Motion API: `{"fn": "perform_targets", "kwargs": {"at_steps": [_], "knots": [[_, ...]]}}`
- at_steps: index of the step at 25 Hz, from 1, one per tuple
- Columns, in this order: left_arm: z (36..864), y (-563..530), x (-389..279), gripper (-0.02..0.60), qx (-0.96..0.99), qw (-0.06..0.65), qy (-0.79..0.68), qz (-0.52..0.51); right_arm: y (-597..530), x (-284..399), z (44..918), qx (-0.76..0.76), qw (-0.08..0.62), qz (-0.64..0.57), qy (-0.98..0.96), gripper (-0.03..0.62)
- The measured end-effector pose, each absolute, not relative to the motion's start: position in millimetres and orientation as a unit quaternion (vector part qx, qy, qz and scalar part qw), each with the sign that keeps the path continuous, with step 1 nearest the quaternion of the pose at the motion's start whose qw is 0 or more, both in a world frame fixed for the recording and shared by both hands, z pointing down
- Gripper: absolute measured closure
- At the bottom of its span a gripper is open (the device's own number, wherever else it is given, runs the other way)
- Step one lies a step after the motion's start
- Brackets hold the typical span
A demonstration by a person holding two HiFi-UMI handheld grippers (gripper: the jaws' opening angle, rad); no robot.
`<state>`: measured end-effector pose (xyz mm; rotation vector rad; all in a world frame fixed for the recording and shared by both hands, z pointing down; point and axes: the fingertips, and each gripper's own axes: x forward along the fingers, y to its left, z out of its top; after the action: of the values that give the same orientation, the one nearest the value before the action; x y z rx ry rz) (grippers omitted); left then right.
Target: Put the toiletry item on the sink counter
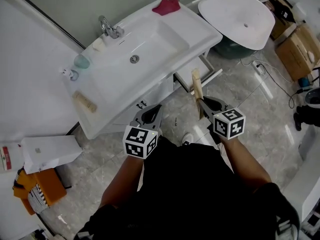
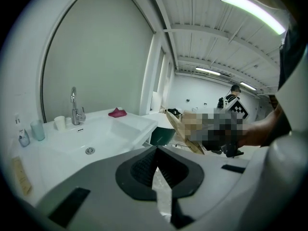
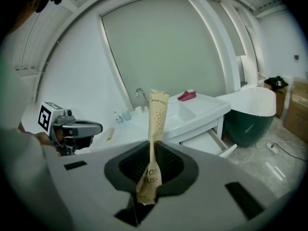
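A tan paper toothbrush packet (image 3: 156, 119) stands upright between the pads of my right gripper (image 3: 151, 148), which is shut on its lower part. In the head view the packet (image 1: 196, 85) rises from the right gripper (image 1: 202, 104) over the floor, in front of the white sink counter (image 1: 197, 30). My left gripper (image 1: 158, 110) is beside it near the counter's front edge, shut with nothing in it. The left gripper view shows its jaws (image 2: 156, 165) closed, with the packet (image 2: 179, 130) at the right.
On the counter lie another tan packet (image 1: 85, 102), a small bottle (image 1: 70, 74), a teal cup (image 1: 81, 61), a white cup (image 1: 98, 44) and a red cloth (image 1: 166, 6); a faucet (image 1: 111, 29) stands there too. An open drawer (image 1: 200, 76) juts out below. A white bathtub (image 1: 240, 16) and cardboard boxes (image 1: 297, 44) stand at the right.
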<state>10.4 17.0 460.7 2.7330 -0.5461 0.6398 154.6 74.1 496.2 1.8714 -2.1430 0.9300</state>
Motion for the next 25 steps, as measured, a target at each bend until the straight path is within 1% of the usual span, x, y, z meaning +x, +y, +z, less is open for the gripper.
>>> {"fn": "perform_targets", "kwargs": {"at_steps": [8,16,18,22,25], "knots": [[461,-9,42,0.578,0.955,0.12,-0.134,0.235,65,177,513,0.657,0.044,0.348,-0.667,0.557],[466,-54,72,0.578,0.961,0.114,-0.07,0.243,39,198,553,0.682,0.002,0.435,-0.588,0.557],[468,-62,75,0.578,0.961,0.114,-0.057,0.244,33,201,567,0.685,-0.022,0.461,-0.564,0.557],[478,-71,82,0.578,0.961,0.103,-0.025,0.253,11,213,593,0.682,-0.096,0.513,-0.513,0.557],[482,-79,83,0.578,0.96,0.109,-0.018,0.256,-5,226,613,0.685,-0.126,0.534,-0.48,0.557]]}}
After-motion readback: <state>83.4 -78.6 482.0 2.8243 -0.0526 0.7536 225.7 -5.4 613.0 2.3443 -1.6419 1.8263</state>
